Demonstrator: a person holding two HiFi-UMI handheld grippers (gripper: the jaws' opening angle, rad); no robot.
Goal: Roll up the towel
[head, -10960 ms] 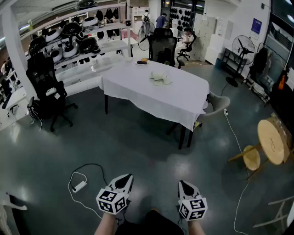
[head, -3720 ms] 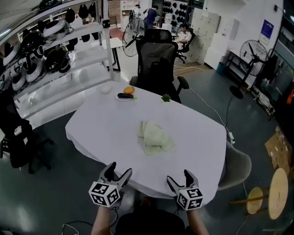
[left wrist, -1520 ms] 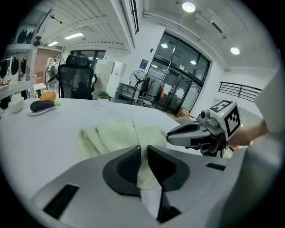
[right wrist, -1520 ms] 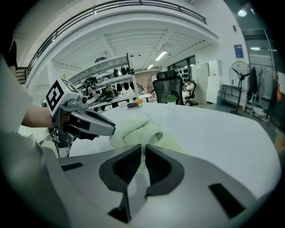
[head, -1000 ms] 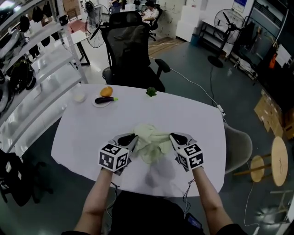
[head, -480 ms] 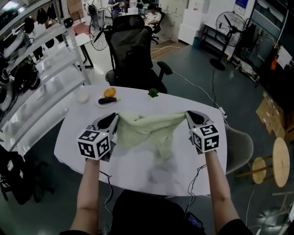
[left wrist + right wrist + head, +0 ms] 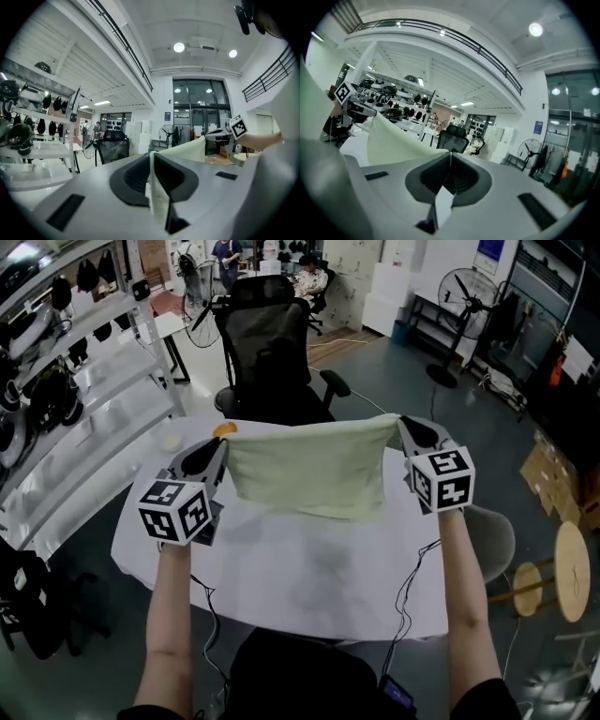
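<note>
Pale-green towel (image 7: 309, 470) held taut above bench (image 7: 281, 577).
Left gripper (image 7: 222, 443), right gripper (image 7: 404, 422) pinch its top corners; bottom edge hangs free.

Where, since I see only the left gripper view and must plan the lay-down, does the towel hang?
Observer: The towel hangs spread between the left gripper and the right gripper, above the white table; its lower edge appears clear of it.
Operator: Does the right one really grip it?
Observer: Yes, the right gripper view shows its jaws shut on a towel corner.
Operator: Anything on the table beyond it?
Observer: An orange fruit peeks out by the left gripper's tip.
</note>
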